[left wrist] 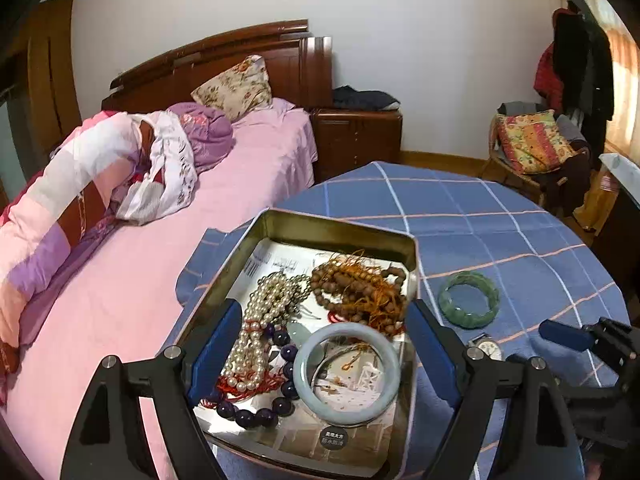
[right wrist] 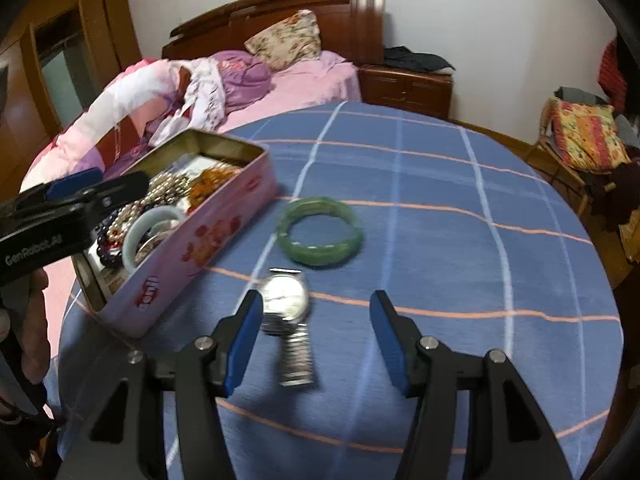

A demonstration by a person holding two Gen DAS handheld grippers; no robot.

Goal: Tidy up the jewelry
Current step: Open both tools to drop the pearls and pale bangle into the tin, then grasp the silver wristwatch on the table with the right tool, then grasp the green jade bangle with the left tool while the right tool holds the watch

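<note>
An open pink tin (left wrist: 280, 222) (right wrist: 224, 236) stands on the blue checked tablecloth at the table's left edge. It holds a pearl necklace (left wrist: 260, 320), brown bead strands (left wrist: 360, 284), dark purple beads (left wrist: 256, 414) and a pale jade bangle (left wrist: 347, 372). A green bangle (left wrist: 469, 299) (right wrist: 320, 231) and a silver wristwatch (right wrist: 286, 312) (left wrist: 486, 346) lie on the cloth right of the tin. My left gripper (left wrist: 320, 348) is open above the tin's near end. My right gripper (right wrist: 314, 332) is open above the watch and holds nothing.
A bed with pink sheet and rolled quilts (left wrist: 120, 200) runs along the table's left side. A wooden nightstand (left wrist: 356, 132) stands behind. A chair with a patterned cushion (left wrist: 532, 140) and hanging coats (left wrist: 580, 52) are at the far right.
</note>
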